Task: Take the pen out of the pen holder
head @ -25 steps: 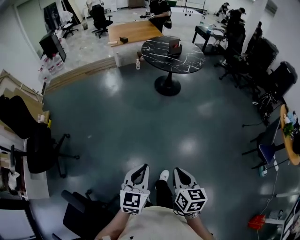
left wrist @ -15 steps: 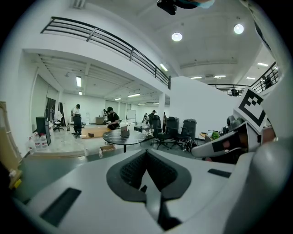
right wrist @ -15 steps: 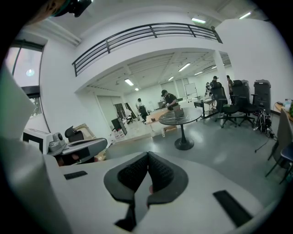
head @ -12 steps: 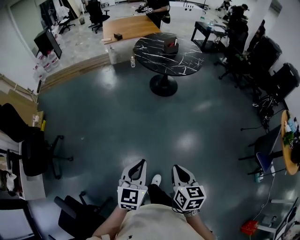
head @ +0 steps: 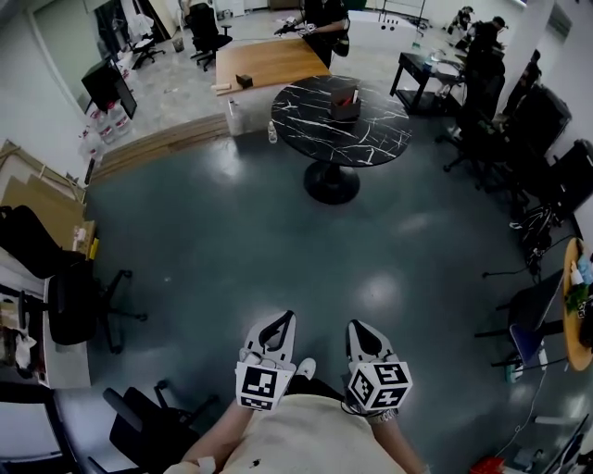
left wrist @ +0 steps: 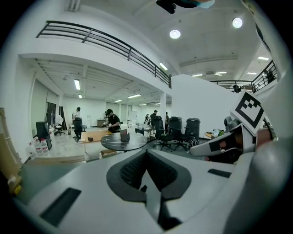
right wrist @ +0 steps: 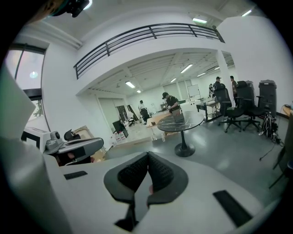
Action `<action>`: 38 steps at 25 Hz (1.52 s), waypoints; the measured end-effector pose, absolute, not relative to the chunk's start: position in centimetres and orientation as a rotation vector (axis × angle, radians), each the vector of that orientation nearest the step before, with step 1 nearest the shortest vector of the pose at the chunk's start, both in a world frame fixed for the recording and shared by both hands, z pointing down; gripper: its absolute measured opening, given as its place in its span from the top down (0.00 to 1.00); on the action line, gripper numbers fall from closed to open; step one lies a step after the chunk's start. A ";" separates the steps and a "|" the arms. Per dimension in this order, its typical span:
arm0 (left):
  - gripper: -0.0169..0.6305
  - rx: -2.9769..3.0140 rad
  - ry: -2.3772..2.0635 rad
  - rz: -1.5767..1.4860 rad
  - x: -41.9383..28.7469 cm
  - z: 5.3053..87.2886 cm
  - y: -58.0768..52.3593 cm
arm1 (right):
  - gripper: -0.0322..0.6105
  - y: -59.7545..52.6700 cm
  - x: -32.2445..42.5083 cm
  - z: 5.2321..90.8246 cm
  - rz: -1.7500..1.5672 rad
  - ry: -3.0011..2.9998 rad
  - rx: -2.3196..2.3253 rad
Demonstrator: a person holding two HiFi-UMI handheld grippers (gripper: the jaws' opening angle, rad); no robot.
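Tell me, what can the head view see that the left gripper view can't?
Only the head view shows the white shoe on the floor between the left gripper and the right gripper, and the left gripper's own marker cube. Only the left gripper view shows the ceiling lights, the balcony railing, and the left gripper's jaws pressed together with nothing between them. Both show the round black table and a person working behind it.
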State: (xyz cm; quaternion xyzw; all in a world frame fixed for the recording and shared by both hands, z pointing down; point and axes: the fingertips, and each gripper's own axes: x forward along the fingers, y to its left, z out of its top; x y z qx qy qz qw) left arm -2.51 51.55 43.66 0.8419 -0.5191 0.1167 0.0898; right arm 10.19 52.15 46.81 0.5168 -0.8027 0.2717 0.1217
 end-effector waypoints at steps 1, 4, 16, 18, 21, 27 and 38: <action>0.96 2.506 -1.551 0.342 -2.4 43.5 51.0 | 0.92 51.7 10.3 46.8 0.793 -2.347 1.510; 0.96 2.516 -1.563 0.332 -2.2 43.1 49.2 | 0.92 50.1 10.4 46.7 0.782 -2.353 1.517; 0.96 2.587 -1.443 0.322 -0.4 44.4 37.3 | 0.92 40.9 12.2 48.0 0.809 -2.251 1.641; 0.96 2.603 -1.419 0.315 -0.2 44.2 34.5 | 0.92 38.4 11.9 48.0 0.811 -2.238 1.650; 0.96 2.625 -1.394 0.322 -0.7 44.1 30.4 | 0.92 34.6 11.3 48.1 0.818 -2.222 1.674; 0.96 2.644 -1.382 0.314 -3.5 43.4 22.9 | 0.92 27.7 9.0 47.6 0.818 -2.199 1.709; 0.96 2.673 -1.370 0.255 -8.0 42.1 13.9 | 0.92 19.3 5.0 46.1 0.761 -2.178 1.764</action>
